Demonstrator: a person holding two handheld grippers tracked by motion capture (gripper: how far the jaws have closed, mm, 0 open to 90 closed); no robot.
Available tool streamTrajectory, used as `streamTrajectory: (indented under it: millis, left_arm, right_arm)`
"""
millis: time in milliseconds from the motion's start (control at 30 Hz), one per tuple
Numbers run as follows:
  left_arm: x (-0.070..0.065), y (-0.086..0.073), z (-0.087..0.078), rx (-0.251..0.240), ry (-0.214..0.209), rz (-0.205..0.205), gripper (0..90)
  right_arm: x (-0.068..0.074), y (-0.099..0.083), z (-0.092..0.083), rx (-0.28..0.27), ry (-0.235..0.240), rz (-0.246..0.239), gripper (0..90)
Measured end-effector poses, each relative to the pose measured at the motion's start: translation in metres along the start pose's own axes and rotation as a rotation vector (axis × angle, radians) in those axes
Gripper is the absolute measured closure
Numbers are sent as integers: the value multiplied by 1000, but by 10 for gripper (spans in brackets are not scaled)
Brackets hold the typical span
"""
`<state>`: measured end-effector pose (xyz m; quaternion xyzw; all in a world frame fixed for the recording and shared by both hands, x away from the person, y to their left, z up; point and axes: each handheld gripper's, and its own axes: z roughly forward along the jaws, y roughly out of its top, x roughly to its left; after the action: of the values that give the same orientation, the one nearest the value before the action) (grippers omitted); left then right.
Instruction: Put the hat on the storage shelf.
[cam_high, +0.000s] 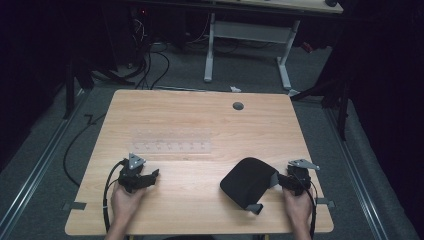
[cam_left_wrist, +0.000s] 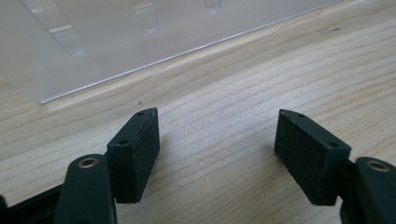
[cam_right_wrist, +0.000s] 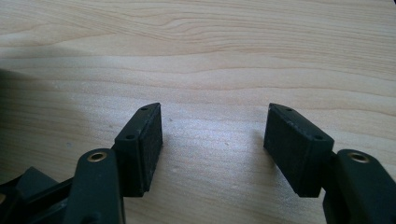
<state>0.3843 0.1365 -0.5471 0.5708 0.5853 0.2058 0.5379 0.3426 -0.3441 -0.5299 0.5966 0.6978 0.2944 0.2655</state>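
A black pouch (cam_high: 247, 182) lies on the near right of the table (cam_high: 200, 120), just left of the right gripper (cam_high: 291, 181) and well apart from the left gripper (cam_high: 145, 179), which sits near left, just near of a clear rack (cam_high: 170, 145). The high view shows the pouch, while the left gripper view shows the rack's edge (cam_left_wrist: 140, 37) close up beyond its pads. Both grippers stand wide open over bare wood, their jaws empty.

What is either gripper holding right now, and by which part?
Nothing is held. The left gripper and right gripper both stand open over bare table, with only wood between their pads. The black cap lies beside the right gripper, ungripped.
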Motion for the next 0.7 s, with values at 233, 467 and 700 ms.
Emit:
streamTrajectory:
  millis: [233, 467, 700]
  left_arm:
    - [0, 0, 0, 0, 1, 0, 313]
    - [0, 0, 0, 1, 0, 0, 310]
    - [0, 0, 0, 3, 1, 1, 307]
  right_arm:
    - [0, 0, 0, -4, 2, -2, 374]
    - [0, 0, 0, -2, 7, 4, 365]
    - [0, 0, 1, -2, -3, 5, 365]
